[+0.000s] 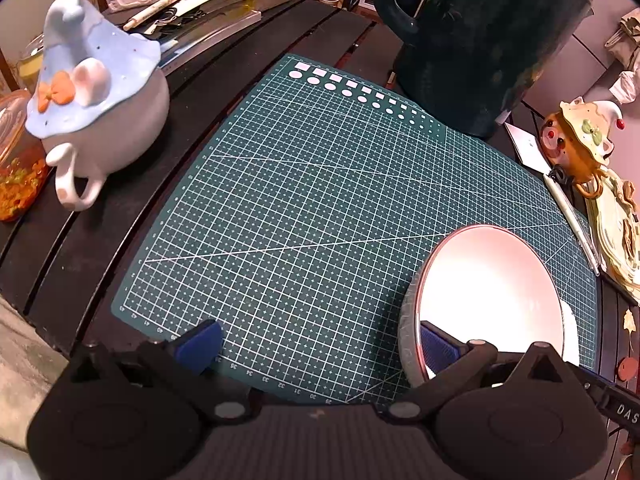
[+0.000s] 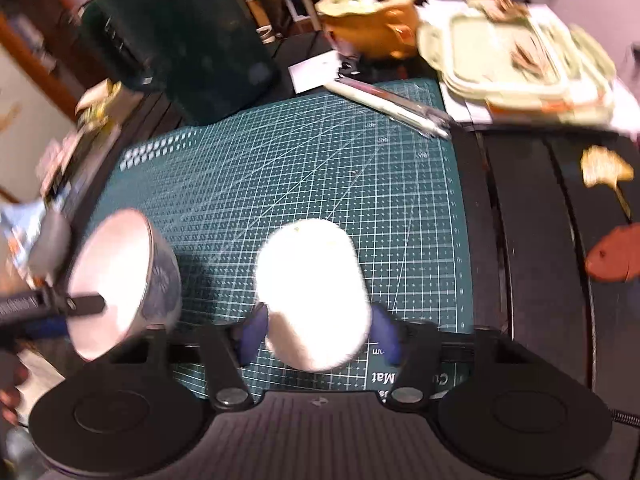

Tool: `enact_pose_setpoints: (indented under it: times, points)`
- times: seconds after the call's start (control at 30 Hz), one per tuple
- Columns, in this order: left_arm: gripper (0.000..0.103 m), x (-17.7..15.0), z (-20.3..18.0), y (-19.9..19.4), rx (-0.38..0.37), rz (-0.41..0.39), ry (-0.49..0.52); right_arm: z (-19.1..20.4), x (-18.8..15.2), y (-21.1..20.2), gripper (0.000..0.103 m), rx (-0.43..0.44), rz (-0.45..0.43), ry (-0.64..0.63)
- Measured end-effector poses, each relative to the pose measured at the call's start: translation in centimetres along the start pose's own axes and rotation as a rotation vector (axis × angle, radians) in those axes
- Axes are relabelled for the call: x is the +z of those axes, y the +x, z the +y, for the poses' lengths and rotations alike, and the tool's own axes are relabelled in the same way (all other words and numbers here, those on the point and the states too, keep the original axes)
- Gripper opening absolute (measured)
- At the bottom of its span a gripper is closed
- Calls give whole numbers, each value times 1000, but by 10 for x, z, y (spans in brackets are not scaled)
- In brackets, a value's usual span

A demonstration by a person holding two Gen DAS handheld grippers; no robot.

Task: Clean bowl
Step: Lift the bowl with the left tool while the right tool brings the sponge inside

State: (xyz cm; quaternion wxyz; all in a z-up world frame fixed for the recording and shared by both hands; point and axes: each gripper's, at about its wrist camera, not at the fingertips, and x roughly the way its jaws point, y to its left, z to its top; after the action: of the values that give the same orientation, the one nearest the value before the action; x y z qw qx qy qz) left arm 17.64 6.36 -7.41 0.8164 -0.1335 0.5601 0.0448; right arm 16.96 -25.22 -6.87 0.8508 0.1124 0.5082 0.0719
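**A:** Where is the bowl (image 1: 492, 288)?

**B:** In the left wrist view it's at the lower right, on the green mat (image 1: 300, 200) that covers the dark bench (image 1: 100, 240). It is tipped up on its edge, with the pale inside facing the camera.

**A:** Why tipped?

**B:** I'd say to open the inside up for wiping. The left tongs (image 1: 318, 344) are spread wide and released, pinching nothing. One finger (image 1: 436, 344) reaches over the rim into the bowl, and the other is well apart on the mat. That one finger looks like the prop holding the bowl at a slant.

**A:** And the other hand?

**B:** The right tongs (image 2: 320, 334) are clenched on a white wad (image 2: 316, 292), with a blue pad pressing on each side. It's glared out, so I can't tell whether it's cloth or paper. It hangs over the mat at the middle of that frame, near the bowl (image 2: 116, 280) but apart from it. My guess is the wiping hasn't begun.

**A:** What does each view add?

**B:** The right wrist view shows the grip on the wad and the bowl's patterned outer wall at the lower left. It also shows the left finger (image 2: 86, 302) lying across the bowl's mouth. The picture is smeared, though. The left wrist view is sharp. It alone shows how far apart the left tongs stand, and how much bare mat lies to the left of the bowl. Only a white sliver (image 1: 568, 332) shows behind the bowl's right rim, probably the wad.
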Motion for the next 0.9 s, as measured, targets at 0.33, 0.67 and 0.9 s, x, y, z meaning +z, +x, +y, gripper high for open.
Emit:
enact_pose_setpoints:
  times: [0.33, 0.67, 0.9]
  points:
    - [102, 0, 5, 4, -8, 14, -33, 9, 11, -49, 7, 207, -118, 101]
    - [102, 4, 14, 9, -42, 35, -114, 87, 10, -93, 4, 194, -234, -145]
    - [102, 4, 17, 8, -57, 38, -138, 112, 3, -92, 1, 124, -240, -226]
